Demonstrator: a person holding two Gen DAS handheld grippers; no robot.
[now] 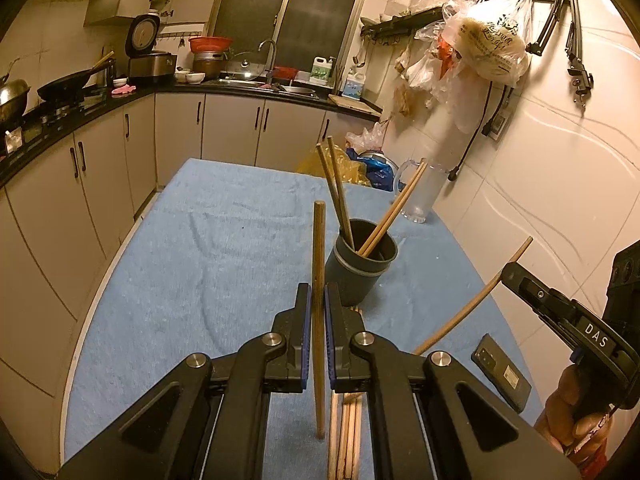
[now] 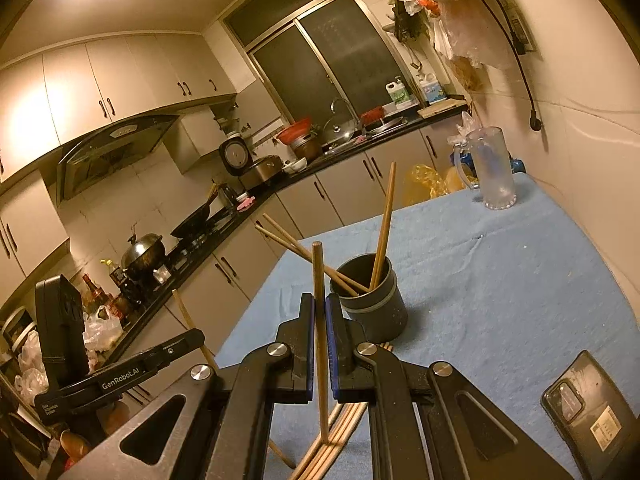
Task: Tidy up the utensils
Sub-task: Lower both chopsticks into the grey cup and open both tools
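Kitchen scene, warm yellow light, with a table under a blue towel-like cloth [image 1: 224,240] taking up most of both wrist views. Closest in, loose chopsticks [image 1: 347,436] lie bunched on the cloth right under the grippers. Left gripper [image 1: 318,300] is clamped tight on a single wooden chopstick [image 1: 319,264] that stands pretty much upright between the blue pads, lower tip down near the cloth. Right gripper [image 2: 319,308] has the same deal going: jaws squeezed onto its own chopstick [image 2: 319,280], also close to vertical. From the left view you can see the right gripper off to the side with its stick looking curved from the fisheye.

Just past the fingertips sits a dark round cup [image 1: 362,268] with four chopsticks already in it, leaning two one way and two the other. A black phone [image 2: 592,416] lies flat on the cloth by the right edge.

Further back, a clear plastic pitcher [image 2: 494,168] stands near the table's far corner by the wall. Beyond that is the black counter with a wok [image 1: 66,86], rice cooker [image 1: 150,60] and sink.
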